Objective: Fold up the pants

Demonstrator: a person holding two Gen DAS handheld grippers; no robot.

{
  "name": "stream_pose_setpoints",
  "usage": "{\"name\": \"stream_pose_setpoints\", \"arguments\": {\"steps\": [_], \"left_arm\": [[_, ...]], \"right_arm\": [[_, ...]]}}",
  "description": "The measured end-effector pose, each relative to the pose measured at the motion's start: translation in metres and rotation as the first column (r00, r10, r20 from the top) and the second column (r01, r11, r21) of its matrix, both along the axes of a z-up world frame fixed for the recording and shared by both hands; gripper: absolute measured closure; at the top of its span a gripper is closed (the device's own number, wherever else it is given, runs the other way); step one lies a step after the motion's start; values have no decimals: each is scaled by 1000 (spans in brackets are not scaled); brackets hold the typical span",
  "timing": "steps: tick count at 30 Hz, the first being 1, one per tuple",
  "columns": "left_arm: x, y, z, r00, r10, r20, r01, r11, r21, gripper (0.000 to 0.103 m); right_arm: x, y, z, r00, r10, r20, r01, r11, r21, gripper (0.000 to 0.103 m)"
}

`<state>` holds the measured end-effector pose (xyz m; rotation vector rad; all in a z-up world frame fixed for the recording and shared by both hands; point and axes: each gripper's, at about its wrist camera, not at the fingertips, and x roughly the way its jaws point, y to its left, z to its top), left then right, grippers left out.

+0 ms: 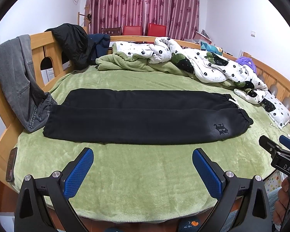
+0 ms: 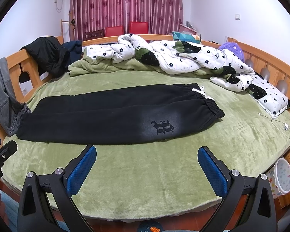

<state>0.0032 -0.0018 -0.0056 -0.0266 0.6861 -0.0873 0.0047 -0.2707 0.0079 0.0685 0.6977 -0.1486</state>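
Observation:
Black pants [image 1: 141,116] lie flat across the green bed, legs together, cuffs to the left and elastic waistband with a white drawstring [image 2: 202,91] to the right. A dark logo [image 2: 162,126] marks the near leg by the waist. The pants also show in the right wrist view [image 2: 116,114]. My left gripper [image 1: 143,166] is open and empty, hovering over the bed's near edge in front of the pants. My right gripper [image 2: 147,164] is open and empty too, near the waist end. It also shows at the right edge of the left wrist view [image 1: 276,145].
Grey jeans [image 1: 15,81] hang over the wooden bed rail at left. A black jacket [image 1: 73,44] drapes the far-left rail. A flowered quilt [image 1: 203,63] is bunched along the back and right. A white charging cable [image 2: 280,123] lies at right. A phone [image 1: 11,164] sits at the left edge.

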Motion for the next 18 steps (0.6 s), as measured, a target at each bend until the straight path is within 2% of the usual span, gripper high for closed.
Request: {"name": "stream_pose_setpoints", "arguments": {"steps": [18], "left_arm": [[1,5,3,1000,14,9,-13,1000,-7,0]], "right_arm": [[-4,-7,5,1000,-14,26,14,1000,-17,0]]}}
